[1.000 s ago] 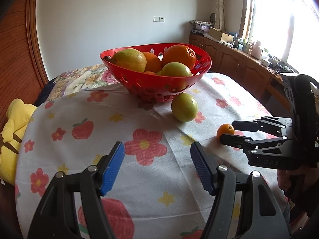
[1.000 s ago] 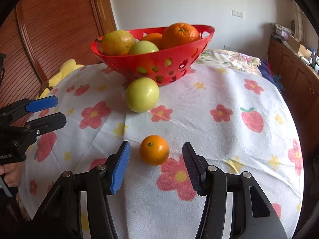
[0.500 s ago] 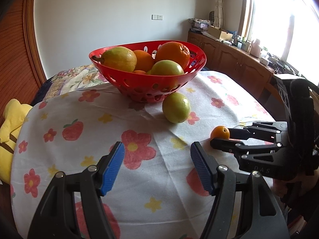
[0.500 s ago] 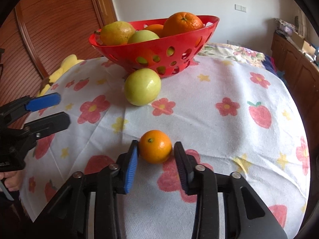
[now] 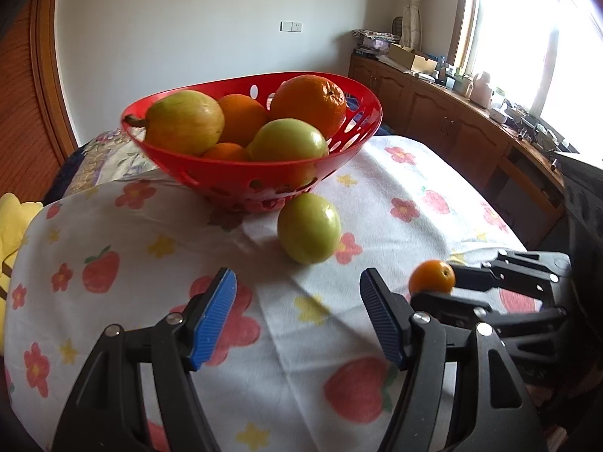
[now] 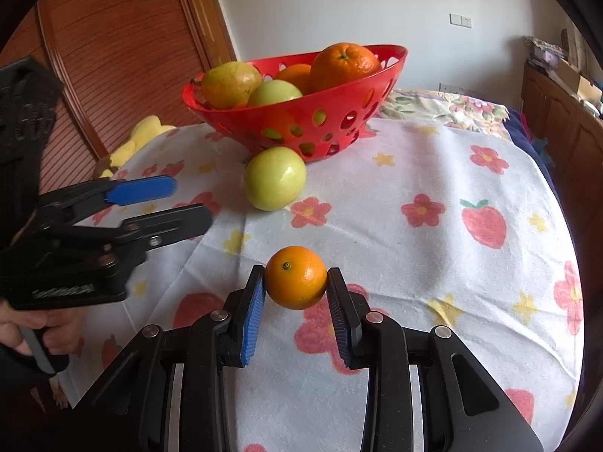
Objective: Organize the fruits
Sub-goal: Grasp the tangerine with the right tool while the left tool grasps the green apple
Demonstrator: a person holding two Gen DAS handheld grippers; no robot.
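My right gripper [image 6: 296, 288] is shut on a small orange [image 6: 296, 277] and holds it just above the flowered tablecloth; the orange also shows in the left wrist view [image 5: 432, 281]. A green apple [image 6: 274, 179] lies on the cloth in front of the red perforated bowl [image 6: 339, 90], which holds several oranges, apples and a pear. My left gripper [image 5: 297, 312] is open and empty, short of the green apple [image 5: 309, 228], with the red bowl [image 5: 226, 173] behind it. The left gripper shows at the left of the right wrist view [image 6: 166, 203].
A yellow soft toy [image 6: 145, 133] lies off the table's left edge by a wooden door [image 6: 120, 49]. A wooden cabinet [image 5: 452, 128] with clutter runs under the window on the right. A bed with a floral cover [image 6: 452, 107] lies behind the table.
My right gripper has closed on the small orange and lifted it slightly. My left gripper has moved closer to the green apple and the bowl, still open.
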